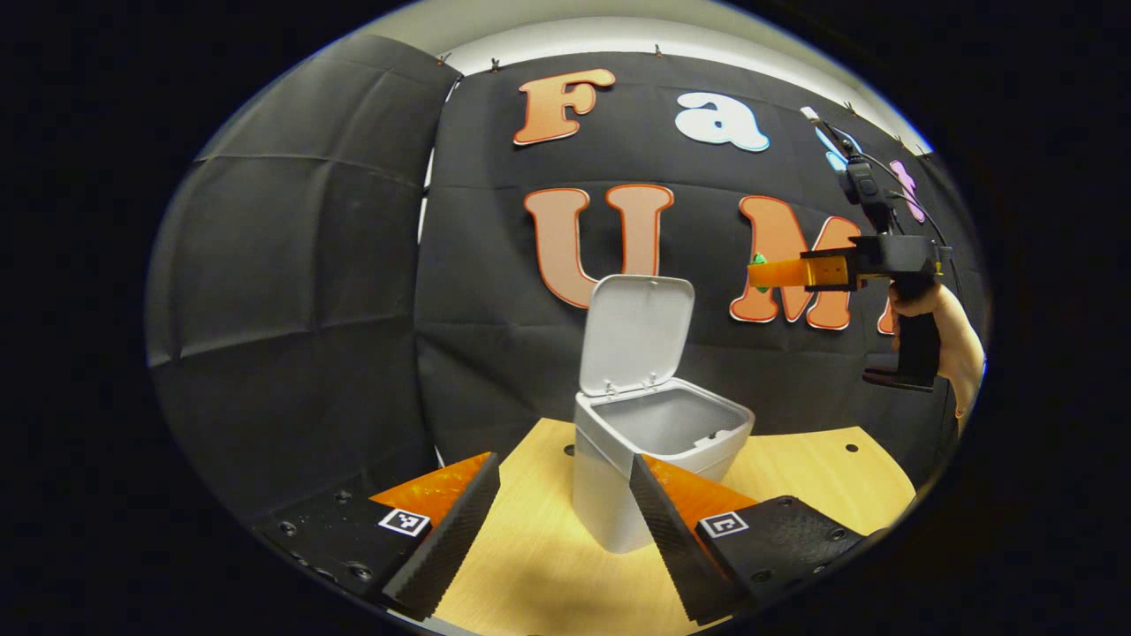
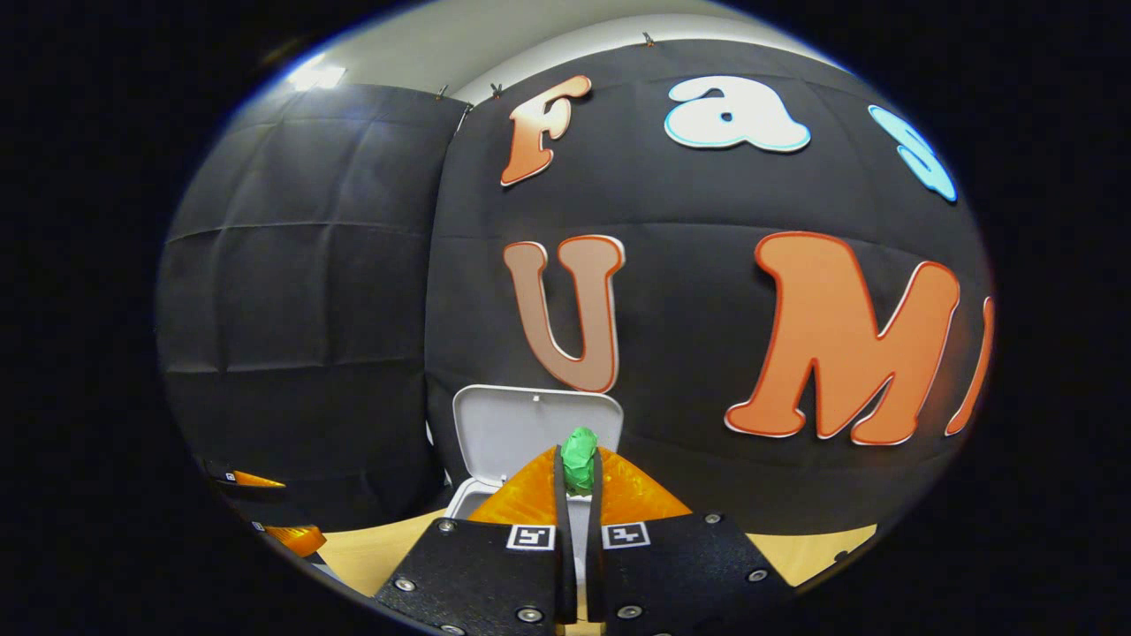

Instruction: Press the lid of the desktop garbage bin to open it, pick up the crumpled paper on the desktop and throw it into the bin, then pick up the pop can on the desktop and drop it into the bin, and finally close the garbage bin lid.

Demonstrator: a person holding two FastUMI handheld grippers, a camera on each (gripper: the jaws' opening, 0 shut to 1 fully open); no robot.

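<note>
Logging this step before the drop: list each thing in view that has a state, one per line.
garbage bin: upright on the table, open.
lid: raised, standing up behind the opening.
crumpled paper: pinched, held off the table.
right gripper: shut on the paper.
left gripper: open, holding nothing, bin ahead of it.

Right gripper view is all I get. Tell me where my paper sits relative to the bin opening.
Observer: In the left gripper view, the right gripper holds the crumpled paper about level with the upright lid's top, off to the right of the bin's opening.
Operator: Report what's inside the bin.
Observer: The part of its inside that shows looks bare.
Operator: Give me the left gripper's state.
Observer: The left gripper is open, low over the table, facing the bin's front.
</note>
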